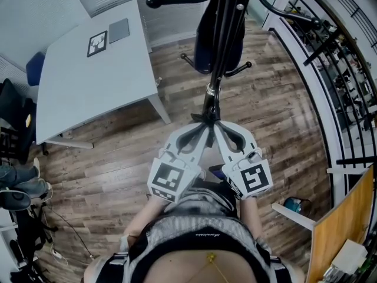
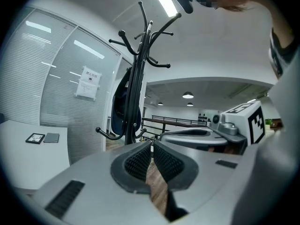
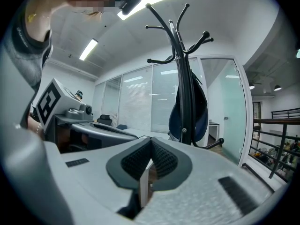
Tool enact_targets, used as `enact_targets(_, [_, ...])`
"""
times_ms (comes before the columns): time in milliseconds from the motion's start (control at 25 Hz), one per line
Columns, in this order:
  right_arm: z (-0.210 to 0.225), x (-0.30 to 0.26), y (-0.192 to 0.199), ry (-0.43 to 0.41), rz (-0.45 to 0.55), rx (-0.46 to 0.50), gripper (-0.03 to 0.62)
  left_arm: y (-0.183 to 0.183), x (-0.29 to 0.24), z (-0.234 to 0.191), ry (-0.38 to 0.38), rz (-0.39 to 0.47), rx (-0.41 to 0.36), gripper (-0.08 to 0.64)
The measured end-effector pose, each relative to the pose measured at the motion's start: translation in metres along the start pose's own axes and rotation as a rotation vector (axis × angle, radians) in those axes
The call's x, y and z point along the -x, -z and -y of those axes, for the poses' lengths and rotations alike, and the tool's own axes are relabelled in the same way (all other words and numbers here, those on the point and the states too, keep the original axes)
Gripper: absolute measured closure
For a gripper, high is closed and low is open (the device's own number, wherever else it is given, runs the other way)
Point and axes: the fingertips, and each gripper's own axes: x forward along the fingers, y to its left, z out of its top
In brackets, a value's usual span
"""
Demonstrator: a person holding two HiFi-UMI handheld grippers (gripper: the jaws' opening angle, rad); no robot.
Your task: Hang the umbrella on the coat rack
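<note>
Navy umbrella [image 1: 204,49] on the black coat rack [image 1: 215,81], both grippers empty.
The closed umbrella hangs against the rack's pole, below the upper hooks and just above the lower ones. Left gripper [image 2: 152,144] and right gripper [image 3: 151,142] sit side by side over the wooden floor [image 1: 277,117], pointing at the pole, each with jaws clenched together on nothing.

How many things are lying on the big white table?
2: a black-framed deer picture and a flat grey rectangular pad right beside it, both near the far corner of the white table.
</note>
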Motion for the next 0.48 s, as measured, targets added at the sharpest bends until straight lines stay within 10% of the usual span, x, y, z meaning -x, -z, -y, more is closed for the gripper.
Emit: enact_targets(480, [0.0057, -0.0014, 0.0073, -0.002, -0.025, -0.001, 0.592, 0.0034, -0.0049, -0.0011, -0.001, -0.013, 0.006, 0.541])
